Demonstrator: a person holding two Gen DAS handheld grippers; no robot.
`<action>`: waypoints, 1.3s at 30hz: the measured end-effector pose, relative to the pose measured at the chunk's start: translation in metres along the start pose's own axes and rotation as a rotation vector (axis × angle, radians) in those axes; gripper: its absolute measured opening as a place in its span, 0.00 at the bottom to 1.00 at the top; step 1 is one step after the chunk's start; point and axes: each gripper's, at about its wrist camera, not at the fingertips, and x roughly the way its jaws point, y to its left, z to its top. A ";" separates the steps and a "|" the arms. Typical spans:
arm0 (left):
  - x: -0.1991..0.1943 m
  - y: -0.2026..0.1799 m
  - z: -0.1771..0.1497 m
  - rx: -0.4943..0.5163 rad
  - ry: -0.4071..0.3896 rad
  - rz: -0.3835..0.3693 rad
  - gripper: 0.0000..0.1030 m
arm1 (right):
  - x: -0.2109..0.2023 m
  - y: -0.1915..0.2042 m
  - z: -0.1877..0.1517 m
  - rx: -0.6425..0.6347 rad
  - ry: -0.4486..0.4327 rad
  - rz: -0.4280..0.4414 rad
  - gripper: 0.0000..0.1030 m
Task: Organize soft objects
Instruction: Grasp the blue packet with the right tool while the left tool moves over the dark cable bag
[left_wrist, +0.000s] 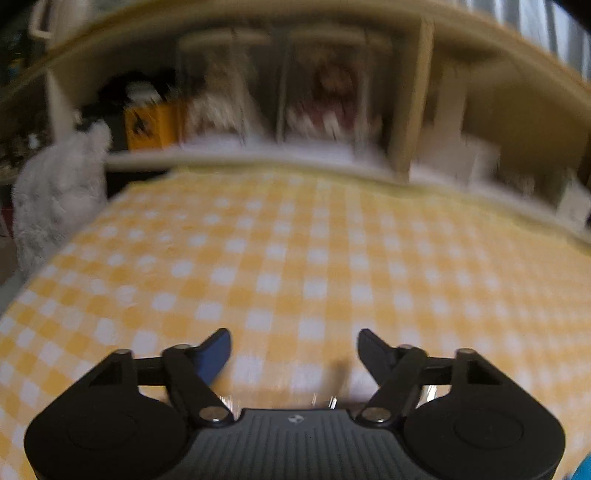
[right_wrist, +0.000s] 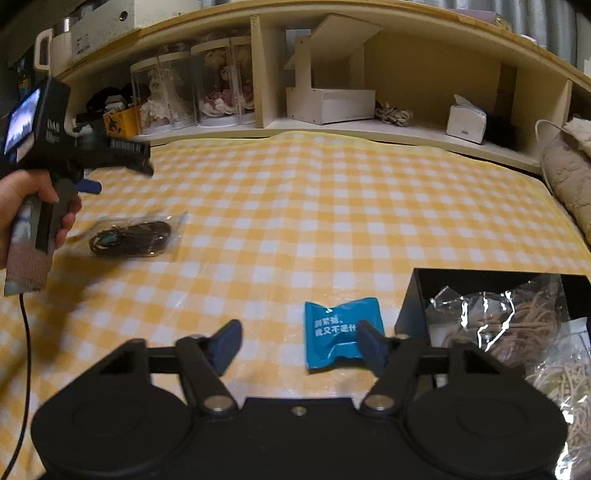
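Desk surface (right_wrist: 332, 206) under yellow-and-white checked cloth, extending ahead of both claws to a wooden shelf unit (right_wrist: 406, 74) at the far edge. Black box (right_wrist: 413, 295) just right of the right claw (right_wrist: 297, 341), already holding crinkled clear bags of tan fibre or bands (right_wrist: 517, 325). Clear bag of coiled dark cord (right_wrist: 129, 236) lying flat, well ahead and left of the right claw, below the left claw (left_wrist: 293, 349), the latter seen as a hand-held unit at the left edge of the right wrist view. Blue sealed packet (right_wrist: 341, 332) resting on the cloth, directly ahead of the right claw, touching or just beyond the right fingertip (right_wrist: 369, 345), beside the box.

Both claws released: fingers spread wide, nothing between them. Left wrist view blurred; only cloth ahead of that claw, white plush shape (left_wrist: 59, 195) far to its left.

Handling, as judged: packet light, pillow-like, compliant, with a slick film skin; likely to slide or pucker under an off-centre pinch. Best taken across the puffed middle, not the crimped ends, with moderate closure. Cord bag also light and limp, slippery film over a firmer coil; best taken through the film at the coil's bulk to avoid sagging. Neither appeared fragile.
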 end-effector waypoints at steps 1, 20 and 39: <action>0.006 0.000 -0.006 0.026 0.038 -0.005 0.64 | 0.001 0.000 0.000 0.003 -0.006 -0.004 0.59; -0.078 -0.030 -0.110 0.593 0.111 -0.217 0.65 | 0.055 0.017 0.007 -0.237 -0.016 -0.117 0.60; -0.102 0.018 -0.109 -0.270 0.329 -0.048 0.86 | 0.035 0.033 -0.011 -0.207 0.168 0.031 0.49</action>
